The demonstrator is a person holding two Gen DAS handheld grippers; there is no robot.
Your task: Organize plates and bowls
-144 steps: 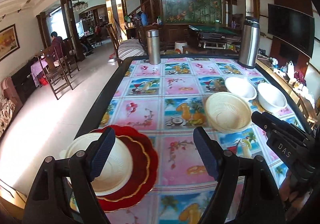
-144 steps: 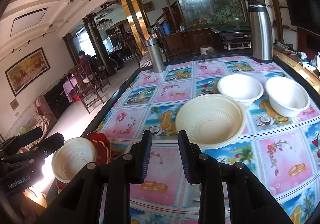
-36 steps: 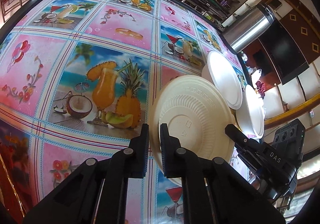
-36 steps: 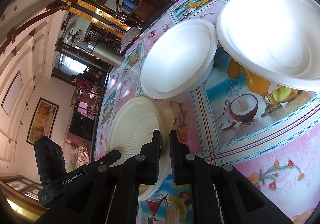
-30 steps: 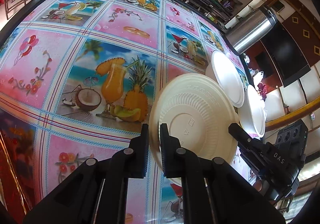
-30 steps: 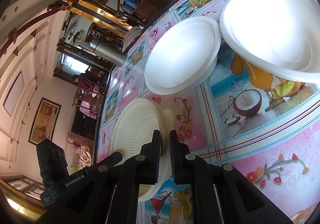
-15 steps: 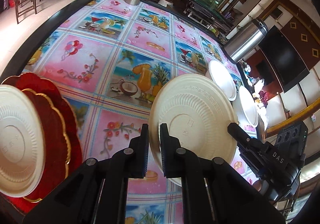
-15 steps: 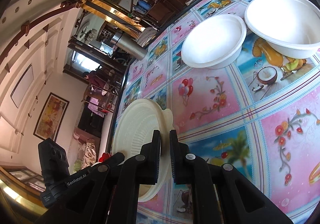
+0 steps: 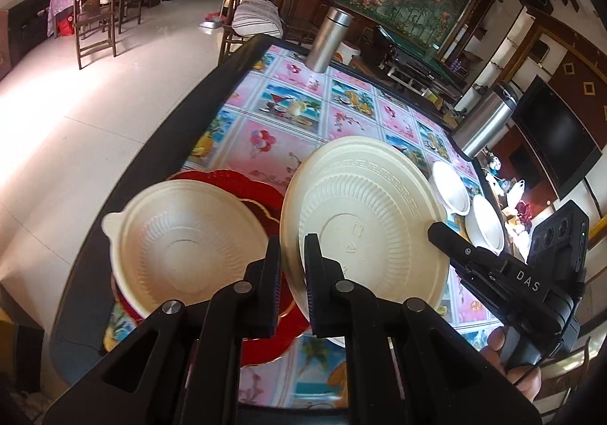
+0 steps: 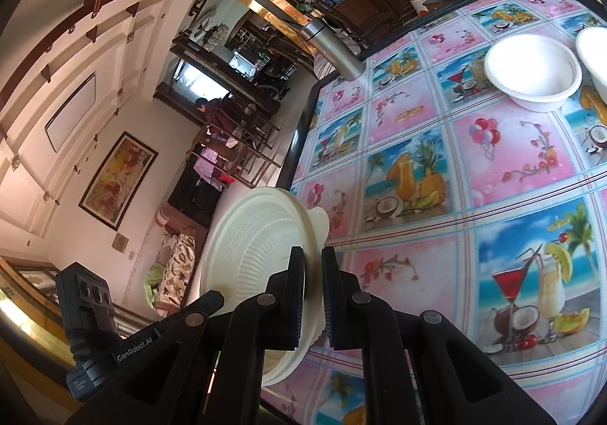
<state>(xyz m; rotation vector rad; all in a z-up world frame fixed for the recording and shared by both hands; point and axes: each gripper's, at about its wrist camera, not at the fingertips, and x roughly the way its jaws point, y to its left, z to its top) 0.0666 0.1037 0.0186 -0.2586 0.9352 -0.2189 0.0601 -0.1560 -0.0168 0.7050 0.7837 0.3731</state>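
Cream plastic is what we have pinched between both tools: the left gripper (image 9: 292, 273) is clamped on the near left rim of a ribbed bowl (image 9: 364, 220), and the right gripper (image 10: 313, 292) is closed on the opposite rim of the same bowl, so it hangs tipped on edge above the table (image 9: 212, 98), its underside facing the left camera. Just to its left sits a second cream bowl (image 9: 186, 246), upright and empty, resting on a red plate (image 9: 265, 197) at the near left corner of the table. We judge the next move is to nest the held bowl into that one, and that is where trouble could come. The rims we hold are thin, so if one tool lets go before the other the bowl may swing or drop. If we lower it tilted, its edge could catch the lower bowl's tab and push the stack toward the table edge, which is close by. Further right stand two white bowls (image 9: 451, 189), both empty as far as we can see, near a steel flask (image 9: 489, 125); a smaller flask (image 9: 330, 38) stands at the far edge.
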